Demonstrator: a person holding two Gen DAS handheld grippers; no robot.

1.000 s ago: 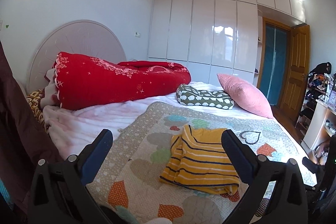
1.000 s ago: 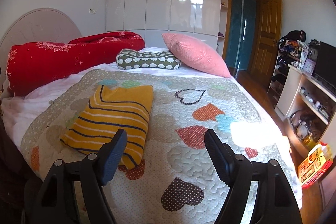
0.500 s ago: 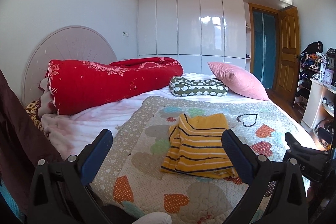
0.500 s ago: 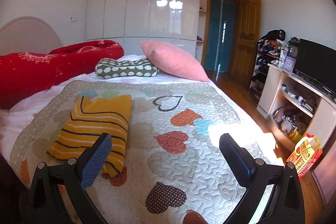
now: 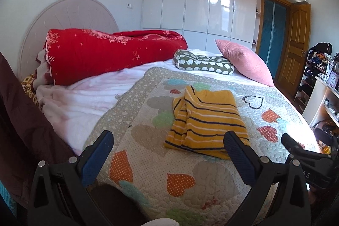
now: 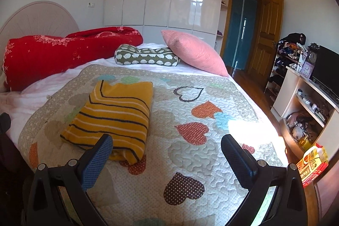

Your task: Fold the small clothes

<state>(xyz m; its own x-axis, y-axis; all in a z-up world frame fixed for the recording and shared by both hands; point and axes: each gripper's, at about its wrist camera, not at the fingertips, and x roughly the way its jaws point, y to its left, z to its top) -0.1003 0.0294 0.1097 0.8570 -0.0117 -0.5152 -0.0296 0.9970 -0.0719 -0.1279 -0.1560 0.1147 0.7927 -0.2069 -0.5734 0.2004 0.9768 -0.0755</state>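
Yellow striped top [image 6: 115, 114] folded on quilt [image 6: 190, 162], long axis toward pillows, both jaws wide, empty.

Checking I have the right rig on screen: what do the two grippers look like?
Both match: the left gripper and right gripper each have two black plastic arms with silver bolts, ending in fingers faced with blue textured pads. No cables or sleeves are visible. The left wrist view shows white lettering on the right gripper's side, too small to read.

left gripper [image 5: 168, 148] fingers spread, right gripper [image 6: 166, 148] likewise
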